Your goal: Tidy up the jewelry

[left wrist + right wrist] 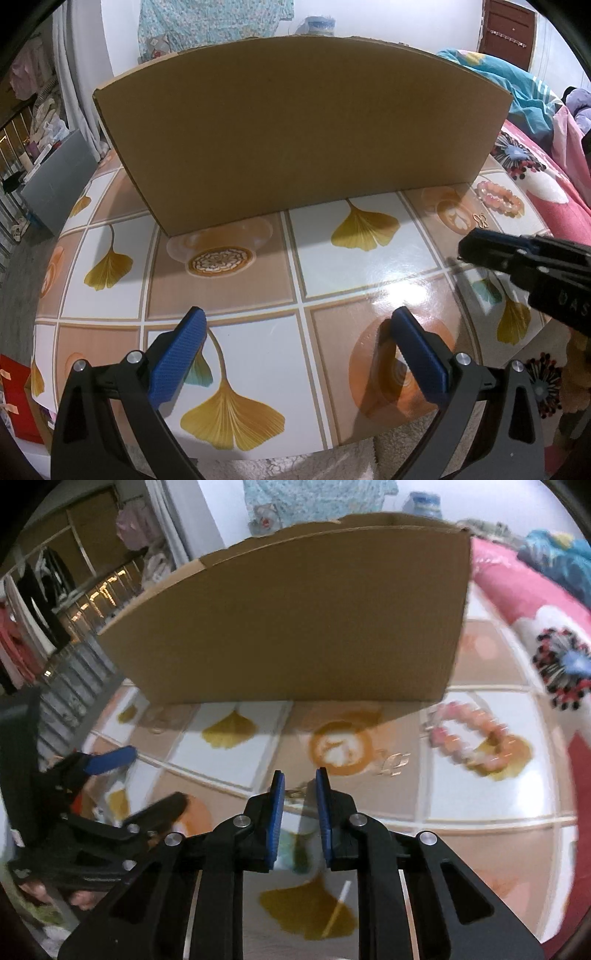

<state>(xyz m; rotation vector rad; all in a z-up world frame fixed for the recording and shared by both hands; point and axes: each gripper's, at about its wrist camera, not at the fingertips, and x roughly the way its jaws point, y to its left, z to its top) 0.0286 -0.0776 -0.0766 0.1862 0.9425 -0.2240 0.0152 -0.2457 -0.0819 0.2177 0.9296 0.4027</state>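
Note:
A pink bead bracelet (500, 197) (467, 738) lies on the table to the right of a cardboard box (295, 129) (295, 616). A small gold clover-shaped piece (480, 219) (393, 762) lies just in front of it. My left gripper (301, 325) is open and empty over the table's near part. My right gripper (300, 777) hovers above the table, jaws a narrow gap apart, with a small metal piece (295, 793) seen between the tips; contact is unclear. It shows at the right in the left wrist view (465, 247).
The round table (369, 258) has a glossy leaf-pattern cloth. The box stands upright across the back and hides what is behind it. A pink flowered bed (535, 602) lies to the right. A grey bin (59, 184) stands at left.

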